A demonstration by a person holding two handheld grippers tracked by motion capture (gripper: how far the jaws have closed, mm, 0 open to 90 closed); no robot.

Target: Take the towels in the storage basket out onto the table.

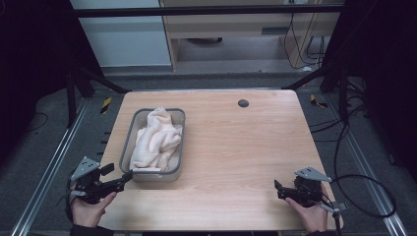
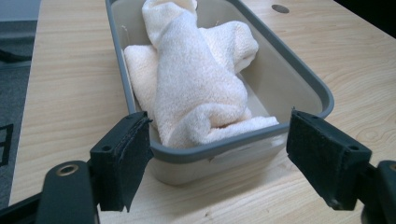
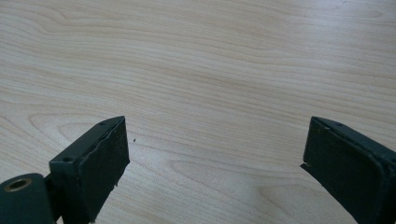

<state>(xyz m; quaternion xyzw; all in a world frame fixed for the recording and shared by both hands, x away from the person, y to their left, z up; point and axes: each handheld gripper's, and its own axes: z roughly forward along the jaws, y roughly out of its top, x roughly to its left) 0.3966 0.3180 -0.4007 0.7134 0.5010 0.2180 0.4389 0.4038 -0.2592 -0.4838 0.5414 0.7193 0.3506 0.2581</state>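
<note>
The left tongs (image 2: 217,156) hang spread just before the near end of the bin (image 2: 299,70) holding the towel (image 2: 196,84), apparently approaching to grasp it, so next they must reach over the rim, while the right tongs (image 3: 215,163) rest spread over bare counter (image 3: 210,56).

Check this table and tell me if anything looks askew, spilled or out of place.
Nothing is spilled or damaged. The one untidy thing is the cream towel: it lies bunched in the grey bin rather than folded, and one fold rests on the bin's near rim. The bin itself sits flat on the table.
</note>
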